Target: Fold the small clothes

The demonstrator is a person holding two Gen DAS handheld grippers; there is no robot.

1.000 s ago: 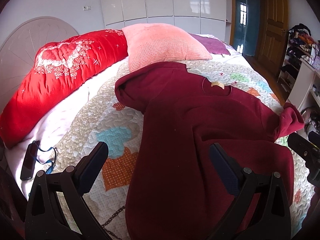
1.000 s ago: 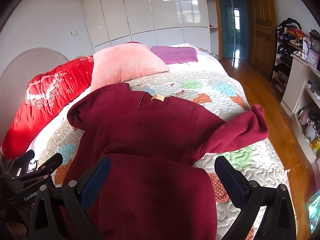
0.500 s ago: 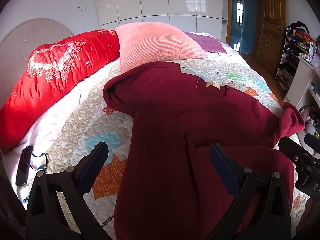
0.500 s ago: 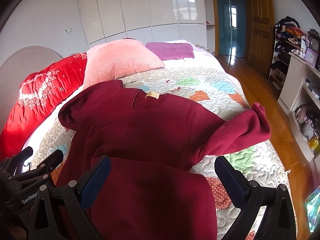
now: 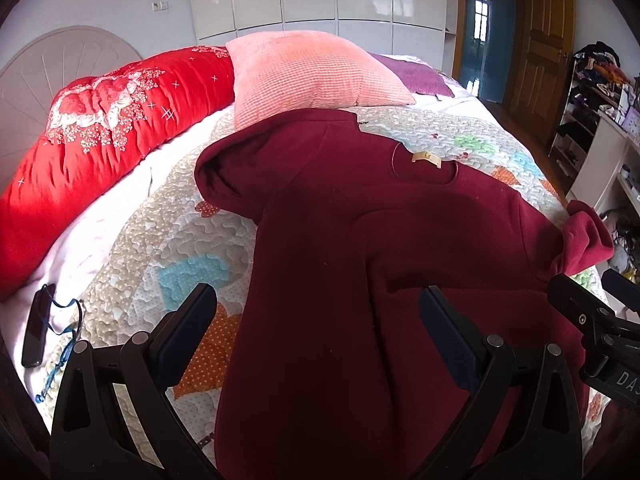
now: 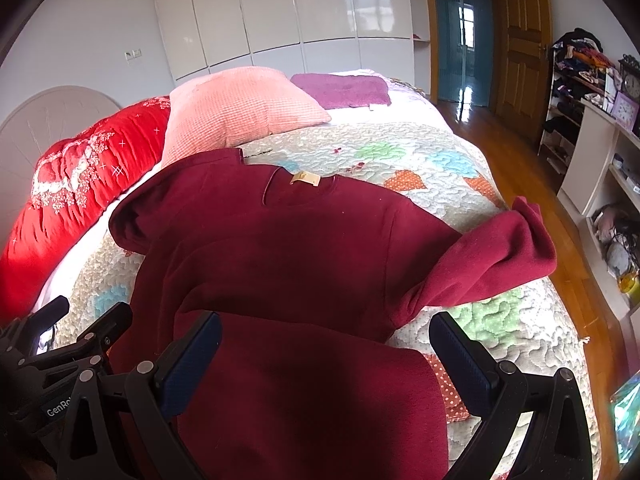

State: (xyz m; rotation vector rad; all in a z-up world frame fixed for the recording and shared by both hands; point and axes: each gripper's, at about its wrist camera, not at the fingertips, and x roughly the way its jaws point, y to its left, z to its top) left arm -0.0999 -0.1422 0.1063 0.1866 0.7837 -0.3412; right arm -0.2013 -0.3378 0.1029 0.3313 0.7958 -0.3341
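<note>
A dark red sweater [image 5: 340,248] lies on the quilted bed, collar with a tan label [image 5: 427,159] at the far side, its lower part folded up over the body. It also shows in the right wrist view [image 6: 288,264]. One sleeve [image 6: 492,256] stretches to the right bed edge; the other sleeve [image 5: 228,176] is bunched at the left. My left gripper [image 5: 316,312] is open and empty above the sweater's near left part. My right gripper [image 6: 324,340] is open and empty above the folded hem. Each gripper shows at the edge of the other's view.
A patchwork quilt [image 5: 168,240] covers the bed. A red bolster [image 5: 100,136], a pink pillow [image 5: 304,72] and a purple cloth [image 6: 344,90] lie at the far end. A black phone with a blue cord [image 5: 36,328] lies at the left. Wooden floor [image 6: 532,184] and shelves are to the right.
Both grippers have shifted slightly leftward and forward over the sweater, staying open. The sweater has not moved.
</note>
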